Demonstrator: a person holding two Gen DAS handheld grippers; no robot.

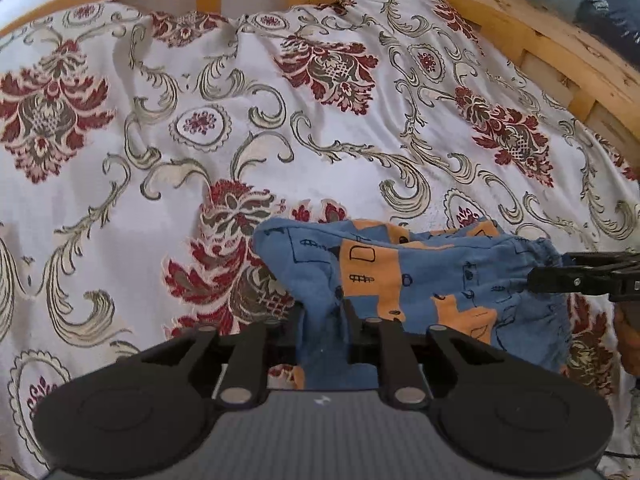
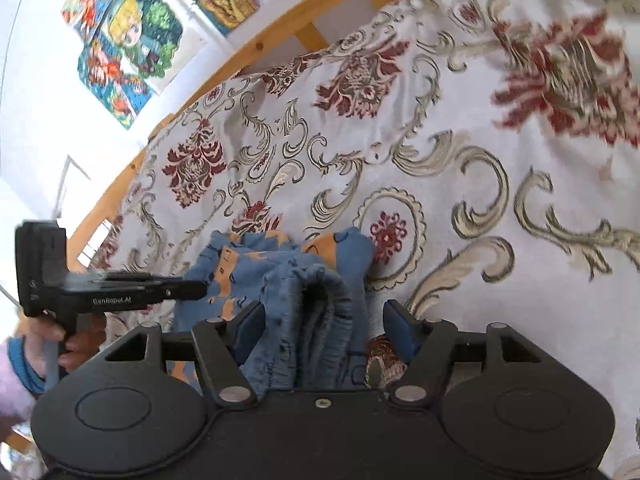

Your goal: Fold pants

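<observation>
The left gripper (image 1: 323, 312) has its jaws narrow, and a fold of the pants (image 1: 420, 280) sits pinched between its two fingers; the blue cloth rises from the jaws and bends over to the right. In the right wrist view the same gripper (image 2: 192, 290) comes in from the left side, its fingers close together at the edge of the cloth, and a hand (image 2: 76, 344) holds its handle; a blue cuff and a pale sleeve show at the wrist.

The right gripper (image 2: 324, 316) has its jaws wide apart; the bunched waistband of the pants (image 2: 316, 300) stands between the blue pads; the left pad is just beside the cloth, the right pad is clearly apart from it, so there is no grip. In the left wrist view this gripper (image 1: 536, 280) reaches in from the right, at the gathered waistband end.

The pants are small, blue with orange patches and dark line drawings; they lie crumpled on the bedspread (image 1: 160, 120), which is white with red flowers and beige scrolls. Around the bedspread runs a wooden bed frame (image 1: 540, 36); on the white wall behind hang colourful pictures (image 2: 124, 32).
</observation>
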